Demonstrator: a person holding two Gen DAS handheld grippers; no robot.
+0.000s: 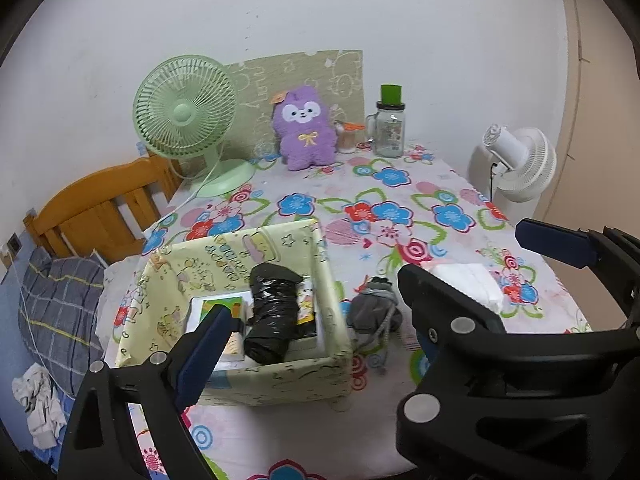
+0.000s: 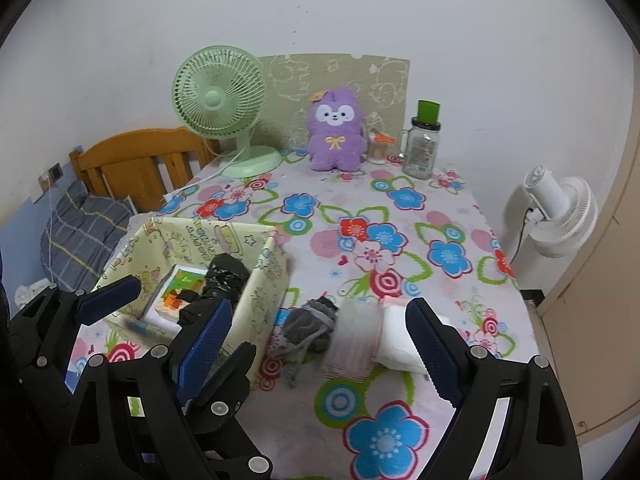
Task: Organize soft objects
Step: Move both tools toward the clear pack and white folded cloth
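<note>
A cream patterned fabric box (image 1: 280,372) (image 2: 264,280) stands at the table's near left and holds a black plastic-wrapped roll (image 1: 272,312) and a picture book (image 2: 176,292). Just right of the box lies a grey sock bundle (image 1: 374,308) (image 2: 312,324). Beside it are a pink-striped pack (image 2: 352,340) and a white tissue pack (image 1: 472,280) (image 2: 400,336). A purple plush toy (image 1: 306,128) (image 2: 336,136) sits upright at the back. My left gripper (image 1: 316,296) hangs open over the box's near side. Open and empty, my right gripper (image 2: 320,306) is above the socks and packs.
At the back stand a green desk fan (image 1: 184,116) (image 2: 220,96) and a glass jar with a green lid (image 1: 390,128) (image 2: 422,144). A white floor fan (image 1: 516,164) (image 2: 560,216) is off the table's right edge. A wooden headboard (image 1: 100,208) and a pillow are to the left.
</note>
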